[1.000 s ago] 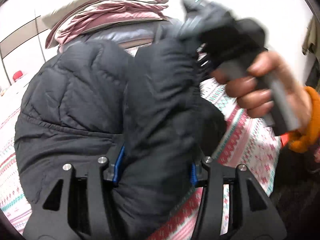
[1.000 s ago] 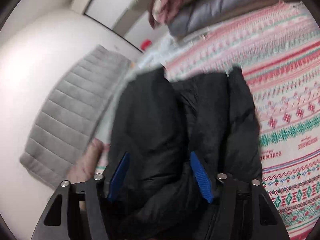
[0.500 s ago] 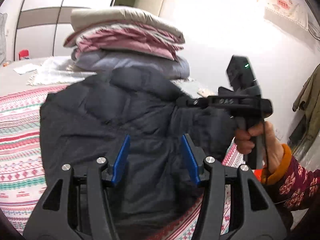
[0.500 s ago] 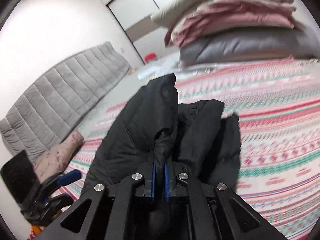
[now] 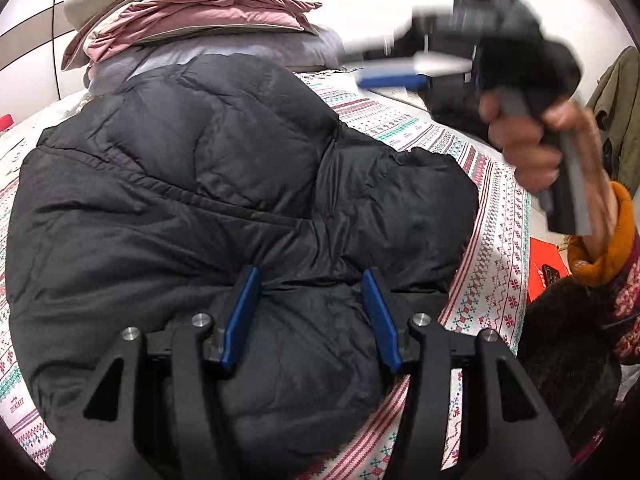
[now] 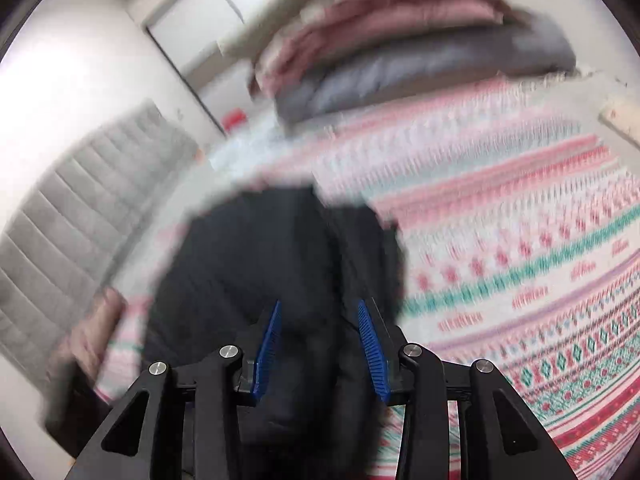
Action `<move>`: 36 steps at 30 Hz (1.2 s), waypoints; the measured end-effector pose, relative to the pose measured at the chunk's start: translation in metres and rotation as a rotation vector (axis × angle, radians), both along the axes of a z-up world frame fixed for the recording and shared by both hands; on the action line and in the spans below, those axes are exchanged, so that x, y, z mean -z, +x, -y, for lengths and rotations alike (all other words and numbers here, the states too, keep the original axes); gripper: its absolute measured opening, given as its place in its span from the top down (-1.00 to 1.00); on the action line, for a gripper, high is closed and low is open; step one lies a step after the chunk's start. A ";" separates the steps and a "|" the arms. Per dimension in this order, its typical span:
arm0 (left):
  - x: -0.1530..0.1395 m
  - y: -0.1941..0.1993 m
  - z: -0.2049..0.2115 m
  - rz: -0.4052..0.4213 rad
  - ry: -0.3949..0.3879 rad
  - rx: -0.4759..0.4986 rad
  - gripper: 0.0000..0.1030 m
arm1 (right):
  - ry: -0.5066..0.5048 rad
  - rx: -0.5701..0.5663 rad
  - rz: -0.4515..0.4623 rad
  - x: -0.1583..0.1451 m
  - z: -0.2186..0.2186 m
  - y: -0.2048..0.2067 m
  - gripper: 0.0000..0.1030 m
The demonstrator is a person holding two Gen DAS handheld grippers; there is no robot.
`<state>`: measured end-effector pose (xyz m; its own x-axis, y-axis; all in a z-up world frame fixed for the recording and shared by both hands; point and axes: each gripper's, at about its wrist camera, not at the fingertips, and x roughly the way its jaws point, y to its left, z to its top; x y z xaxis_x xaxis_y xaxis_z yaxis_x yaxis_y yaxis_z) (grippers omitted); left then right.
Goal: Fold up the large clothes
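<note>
My left gripper (image 5: 310, 316) and right gripper (image 6: 318, 350), whose fingers have just been opening, both stand apart, gripping nothing; unpinned, the puffy black down jacket (image 5: 192, 200) near the bed's (image 5: 492, 280) edge may spring unfolded.

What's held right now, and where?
Nothing. The right hand-held gripper, whose jaws have just been opening, is clear of the black jacket; the left hand-held gripper stands open over it.

Right gripper (image 6: 318, 344) just opened, releasing jacket (image 6: 256, 272)
</note>
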<state>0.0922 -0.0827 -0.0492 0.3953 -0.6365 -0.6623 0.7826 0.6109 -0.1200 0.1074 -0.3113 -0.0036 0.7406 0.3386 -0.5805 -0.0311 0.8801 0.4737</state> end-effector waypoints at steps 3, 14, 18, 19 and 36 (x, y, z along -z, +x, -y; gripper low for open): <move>0.000 0.004 -0.002 0.009 0.007 -0.006 -0.07 | 0.075 -0.054 0.104 -0.019 -0.025 0.000 0.18; -0.011 -0.010 0.008 0.042 0.031 0.010 -0.37 | -0.211 -0.032 0.085 0.041 -0.069 0.018 0.18; -0.013 -0.011 0.008 0.042 0.042 0.006 -0.39 | -0.328 -0.031 0.039 0.057 -0.051 -0.001 -0.17; -0.014 -0.009 0.008 0.042 0.044 0.005 -0.40 | -0.318 -0.024 0.033 0.063 -0.045 -0.002 -0.26; -0.052 0.044 -0.104 0.004 -0.164 -0.390 -0.64 | -0.123 0.020 -0.276 0.062 0.014 -0.018 -0.71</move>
<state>0.1367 0.0215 0.0025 0.6299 -0.5356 -0.5625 0.4975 0.8344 -0.2374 0.0899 -0.3251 -0.0655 0.5547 0.2405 -0.7965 0.1016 0.9306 0.3518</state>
